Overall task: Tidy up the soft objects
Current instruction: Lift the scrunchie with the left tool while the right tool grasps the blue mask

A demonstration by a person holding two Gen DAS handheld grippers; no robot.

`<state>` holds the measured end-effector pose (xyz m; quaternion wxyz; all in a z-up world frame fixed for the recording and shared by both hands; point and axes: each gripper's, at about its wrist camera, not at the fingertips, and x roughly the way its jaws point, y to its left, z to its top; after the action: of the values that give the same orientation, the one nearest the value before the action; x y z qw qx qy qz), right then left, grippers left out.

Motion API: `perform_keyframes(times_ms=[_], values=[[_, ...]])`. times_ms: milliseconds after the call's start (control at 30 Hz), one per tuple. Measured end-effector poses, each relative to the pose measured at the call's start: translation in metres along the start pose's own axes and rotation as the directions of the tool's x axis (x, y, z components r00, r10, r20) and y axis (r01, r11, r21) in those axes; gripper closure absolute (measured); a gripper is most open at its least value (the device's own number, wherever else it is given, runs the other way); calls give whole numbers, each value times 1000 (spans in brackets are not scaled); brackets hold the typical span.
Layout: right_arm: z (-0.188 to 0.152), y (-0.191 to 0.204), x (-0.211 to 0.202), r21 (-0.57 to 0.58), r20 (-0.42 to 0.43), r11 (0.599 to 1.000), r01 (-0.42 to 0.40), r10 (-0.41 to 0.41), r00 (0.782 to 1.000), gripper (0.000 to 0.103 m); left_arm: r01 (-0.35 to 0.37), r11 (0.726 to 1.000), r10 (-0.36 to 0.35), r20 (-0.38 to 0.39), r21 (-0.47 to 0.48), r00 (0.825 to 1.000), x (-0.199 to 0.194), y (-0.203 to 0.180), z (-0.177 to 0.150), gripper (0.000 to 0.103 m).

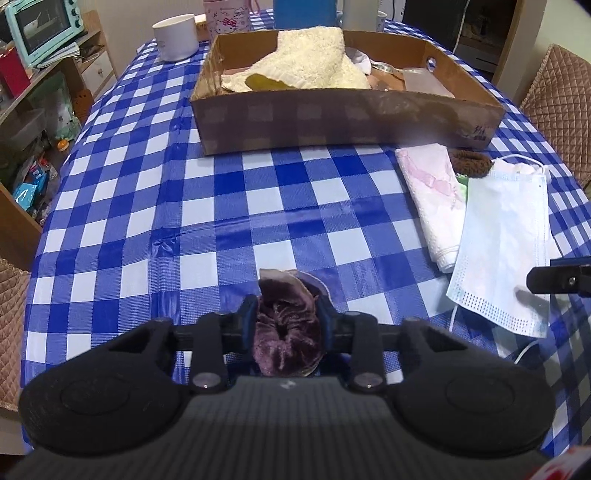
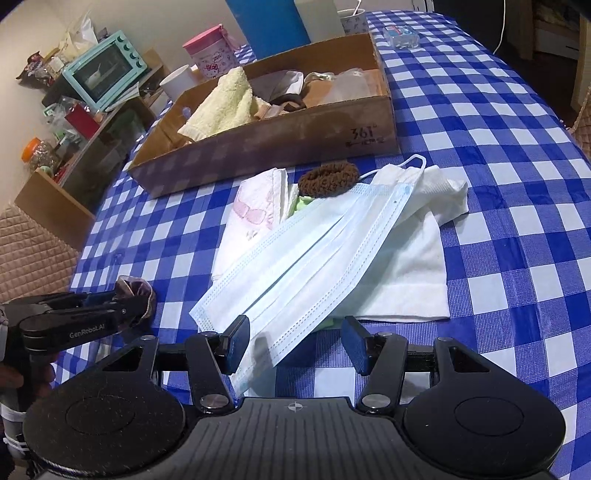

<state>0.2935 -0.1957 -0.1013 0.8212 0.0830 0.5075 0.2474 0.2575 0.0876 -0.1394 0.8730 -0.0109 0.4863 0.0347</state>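
A purple velvet scrunchie [image 1: 284,343] sits squeezed between the blue pads of my left gripper [image 1: 287,314], low over the checked tablecloth. The right wrist view shows that gripper [image 2: 138,308] at the left with the scrunchie [image 2: 135,288] in it. My right gripper [image 2: 297,343] is open; a corner of the blue face mask [image 2: 314,243] lies between its pads, untouched. Under the mask are a pink-printed cloth [image 2: 255,210], a brown knitted scrunchie [image 2: 328,179] and a white cloth [image 2: 406,273]. Behind them stands a cardboard box [image 1: 332,118] holding a yellow towel [image 1: 314,62].
A white cup [image 1: 175,37], a pink tin [image 1: 225,18] and a blue container [image 2: 266,26] stand behind the box. A shelf with a mint toaster oven [image 1: 40,26] is off the table's left edge. A quilted chair [image 1: 557,110] stands at the right.
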Motion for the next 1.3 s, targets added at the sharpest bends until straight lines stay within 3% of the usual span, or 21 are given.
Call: perform_keyframes(times_ms=[433,600,667,767,1067,1300], values=[[5,-3,9,20,23,1000,3,-4,1000,50,-27,1000,27,11,9,1000,-9,0,-3,79],[5,-9,14,63,27,998,4,-5,1000,71,-24,1000,24,10,15,1000,-11,-1,-5,79],[3,-11,13,64,30,998,9,-11,999,87,-23,1000,23,13,17,1000,-13,-1,-5,79],[1,-12,8,59,45,998,9,-12,999,97,-22,1000,22,19,18,1000,-16,-2,-6,79],[0,-6,-29,-48,106,998,38,-33,994,102,-26,999,25,37,29,999,-26,-4,-9,79],[1,3,-67,-255,102,960,113,-90,991,102,-27,999,25,46,41,999,-37,-4,-15,79]])
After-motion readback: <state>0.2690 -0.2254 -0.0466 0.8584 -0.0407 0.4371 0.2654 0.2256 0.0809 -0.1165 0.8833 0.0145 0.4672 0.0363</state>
